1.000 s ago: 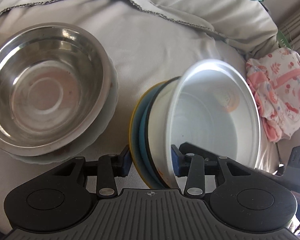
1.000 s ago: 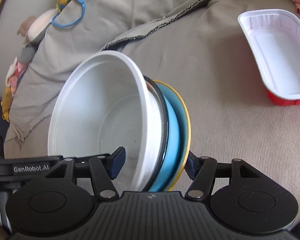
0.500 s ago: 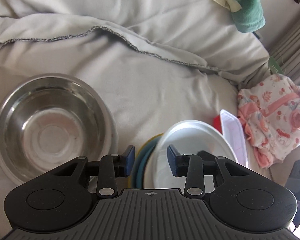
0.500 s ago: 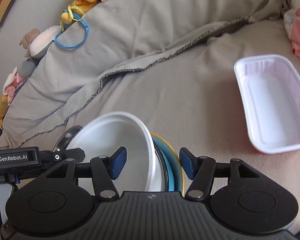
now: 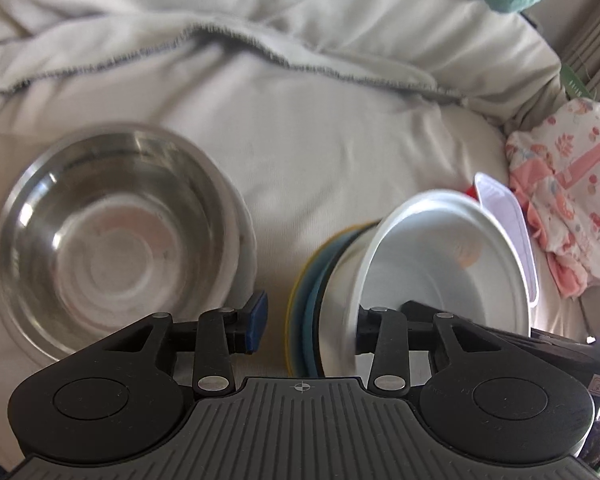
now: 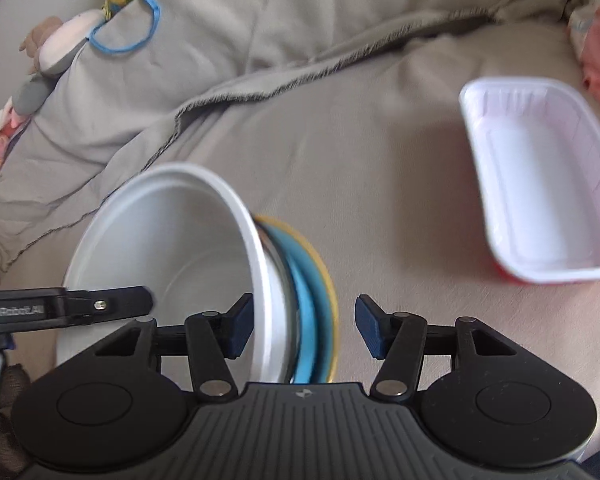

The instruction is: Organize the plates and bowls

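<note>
Left wrist view: your left gripper [image 5: 306, 320] opening, right gripper [image 6: 302, 330] closing, both astride the tilted dish stack [image 5: 380, 300], unpinched. Steel bowl [image 5: 112, 240] sits separate; white tray [image 6: 540, 184] unsorted. Roughly midway.

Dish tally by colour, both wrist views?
Steel bowl: 1
Pale dish under it: 1
White bowl: 1
Dark-rimmed dish: 1
Blue plate: 1
Yellow plate: 1
White tray: 1
Total: 7
</note>
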Action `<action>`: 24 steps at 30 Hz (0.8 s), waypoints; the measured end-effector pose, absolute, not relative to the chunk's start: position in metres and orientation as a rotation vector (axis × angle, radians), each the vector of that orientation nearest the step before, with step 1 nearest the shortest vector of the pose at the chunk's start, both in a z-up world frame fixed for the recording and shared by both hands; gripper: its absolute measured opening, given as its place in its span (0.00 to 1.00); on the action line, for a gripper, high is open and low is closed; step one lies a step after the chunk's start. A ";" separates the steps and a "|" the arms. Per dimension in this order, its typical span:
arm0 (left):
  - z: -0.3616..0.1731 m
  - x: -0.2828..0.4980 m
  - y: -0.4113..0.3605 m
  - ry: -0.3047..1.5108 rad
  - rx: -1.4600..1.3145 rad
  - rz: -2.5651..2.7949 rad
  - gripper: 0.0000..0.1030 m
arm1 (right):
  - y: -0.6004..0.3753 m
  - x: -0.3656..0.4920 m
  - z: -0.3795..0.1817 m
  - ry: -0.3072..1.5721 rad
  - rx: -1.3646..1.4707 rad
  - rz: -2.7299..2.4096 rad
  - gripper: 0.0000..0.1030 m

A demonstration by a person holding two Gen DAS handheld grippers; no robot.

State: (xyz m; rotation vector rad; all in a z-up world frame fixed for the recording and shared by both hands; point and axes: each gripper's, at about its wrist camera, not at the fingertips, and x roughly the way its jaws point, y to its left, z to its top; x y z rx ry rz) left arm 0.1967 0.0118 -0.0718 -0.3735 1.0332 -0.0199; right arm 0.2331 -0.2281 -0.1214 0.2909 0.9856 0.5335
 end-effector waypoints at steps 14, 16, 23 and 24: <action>-0.080 0.198 -0.005 1.095 -0.348 -0.065 0.52 | -0.224 0.236 -0.130 1.097 0.358 0.624 0.57; -0.081 0.199 -0.006 1.094 -0.349 -0.065 0.52 | -0.223 0.235 -0.129 1.099 0.356 0.617 0.57; -0.082 0.197 -0.004 1.089 -0.356 -0.077 0.52 | -0.222 0.234 -0.127 1.094 0.338 0.622 0.59; -0.082 0.197 -0.004 1.089 -0.356 -0.077 0.52 | -0.222 0.233 -0.127 1.093 0.336 0.622 0.59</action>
